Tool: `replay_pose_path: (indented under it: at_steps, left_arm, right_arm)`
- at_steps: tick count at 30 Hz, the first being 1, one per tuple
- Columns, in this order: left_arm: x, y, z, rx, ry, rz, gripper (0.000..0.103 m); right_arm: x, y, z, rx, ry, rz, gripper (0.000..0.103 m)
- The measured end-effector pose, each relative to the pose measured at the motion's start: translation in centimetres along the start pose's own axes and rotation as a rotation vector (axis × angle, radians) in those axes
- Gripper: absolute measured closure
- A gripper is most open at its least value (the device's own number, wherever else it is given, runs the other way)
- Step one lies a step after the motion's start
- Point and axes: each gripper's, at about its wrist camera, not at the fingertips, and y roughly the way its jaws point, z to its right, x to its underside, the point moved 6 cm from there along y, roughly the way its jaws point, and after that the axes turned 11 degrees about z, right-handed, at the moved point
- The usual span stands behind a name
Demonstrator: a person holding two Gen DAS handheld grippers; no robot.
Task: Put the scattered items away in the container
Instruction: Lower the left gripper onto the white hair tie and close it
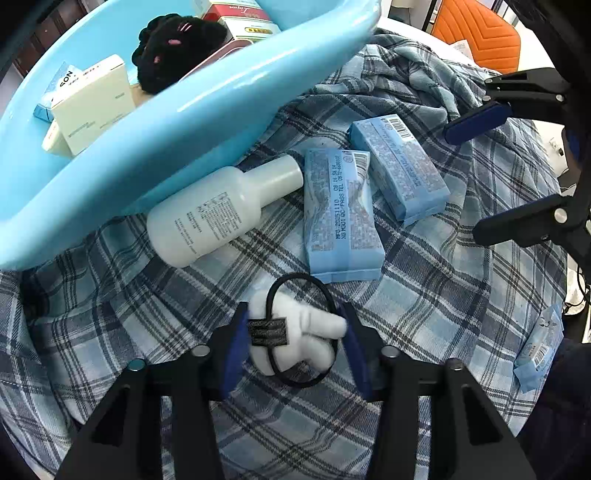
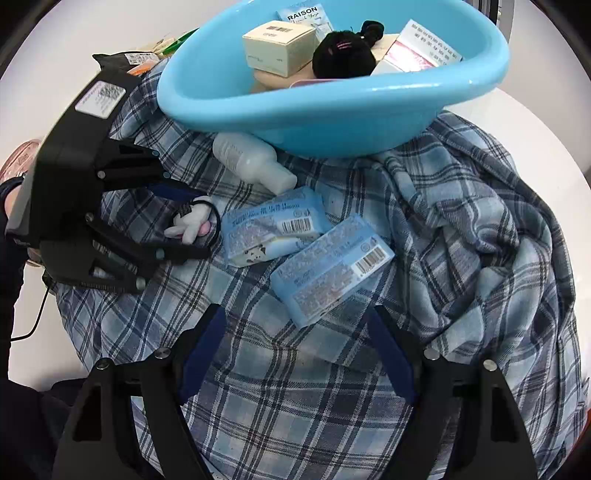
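Note:
A white plush hair tie [image 1: 295, 332] with a black elastic loop lies on the plaid cloth [image 1: 424, 295]. My left gripper [image 1: 295, 319] points down over it, and both blue pads press its sides. From the right wrist view the left gripper [image 2: 203, 225] holds that plush hair tie [image 2: 192, 225]. My right gripper [image 2: 295, 312] stands open above the cloth, the near end of a light blue tissue pack [image 2: 328, 266] between its fingertips, untouched. A second tissue pack [image 2: 273, 229] and a white bottle [image 2: 255, 162] lie beside the blue basin [image 2: 332, 110].
The basin [image 1: 177, 140] holds several boxes and a black plush item [image 1: 173, 51]. A small blue packet [image 1: 539, 350] lies at the cloth's right edge. Bunched cloth folds [image 2: 480, 221] rise on the right. An orange chair [image 1: 480, 33] stands beyond the table.

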Motion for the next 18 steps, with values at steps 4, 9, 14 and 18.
replay_pose_path:
  at_steps: [4,9,14,18]
  left_arm:
    - [-0.1,-1.7,-0.6,0.014,-0.016,0.02,0.069]
    - [0.3,-3.8,-0.7,-0.007,-0.009,0.043,0.069]
    - [2.4,-5.3,-0.1,-0.059,-0.027,0.067,0.07]
    - [3.0,-6.6,-0.4,-0.076,-0.041,0.082,0.07]
  right_arm:
    - [-0.2,-0.5,-0.2,-0.001,-0.024,0.024,0.025]
    - [-0.4,-0.2,-1.1,0.014,-0.112,0.053,0.025]
    - [-0.8,1.1,-1.2,0.028,-0.129,0.064,0.025]
    - [-1.1,1.6,-0.6,0.076,-0.117,0.09,0.025]
